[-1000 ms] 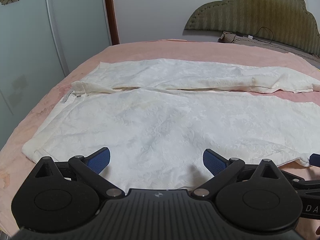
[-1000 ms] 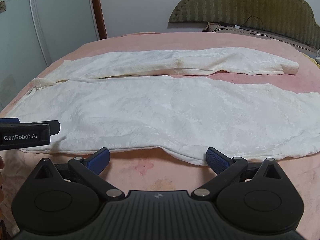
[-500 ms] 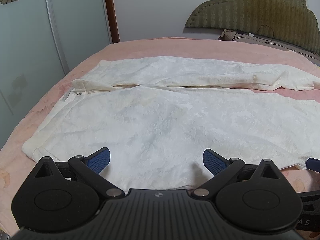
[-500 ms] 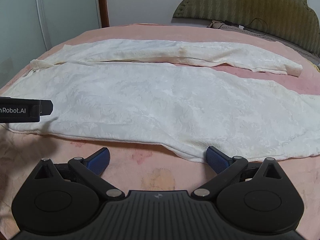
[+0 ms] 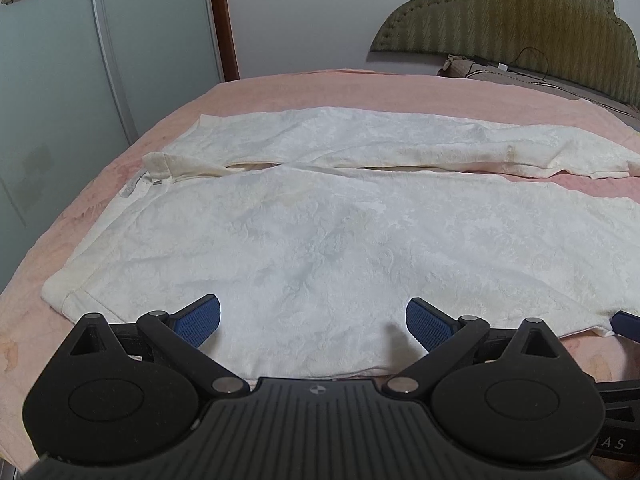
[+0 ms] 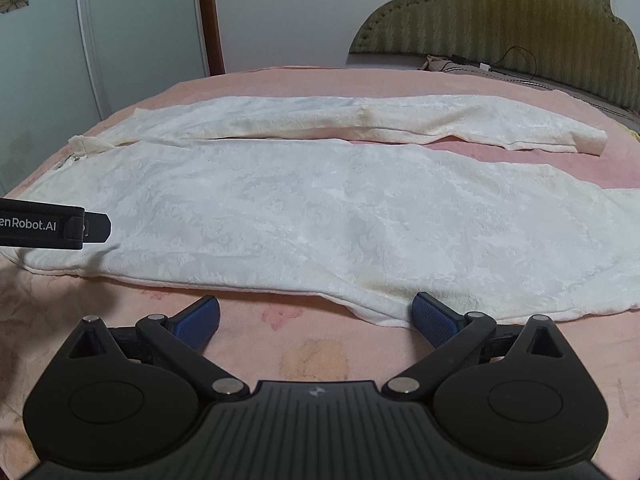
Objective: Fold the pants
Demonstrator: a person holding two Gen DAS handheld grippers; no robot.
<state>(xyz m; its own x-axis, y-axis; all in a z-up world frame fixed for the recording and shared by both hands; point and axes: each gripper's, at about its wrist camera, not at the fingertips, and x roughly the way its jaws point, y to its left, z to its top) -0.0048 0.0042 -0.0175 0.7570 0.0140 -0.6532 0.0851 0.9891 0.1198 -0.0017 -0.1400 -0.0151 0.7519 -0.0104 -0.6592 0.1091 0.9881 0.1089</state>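
White patterned pants (image 5: 340,236) lie spread flat on the pink bed (image 5: 304,88), waistband at the left, both legs running right, the far leg narrower. They also fill the right wrist view (image 6: 304,216). My left gripper (image 5: 313,322) is open, hovering low over the near edge of the pants by the waist end. My right gripper (image 6: 316,318) is open over the bed cover, its right fingertip (image 6: 430,314) at the near hem of the front leg. The left gripper's body (image 6: 52,227) shows at the left of the right wrist view.
A green padded headboard (image 5: 516,24) stands at the far right with a cable and a pillow (image 5: 480,70) below it. Frosted sliding wardrobe doors (image 5: 60,80) close off the left side. A wooden door frame (image 5: 224,20) stands behind the bed.
Both grippers have drawn back a little toward the near edge of the bed and lowered. The pants have not moved. Both grippers stay open.
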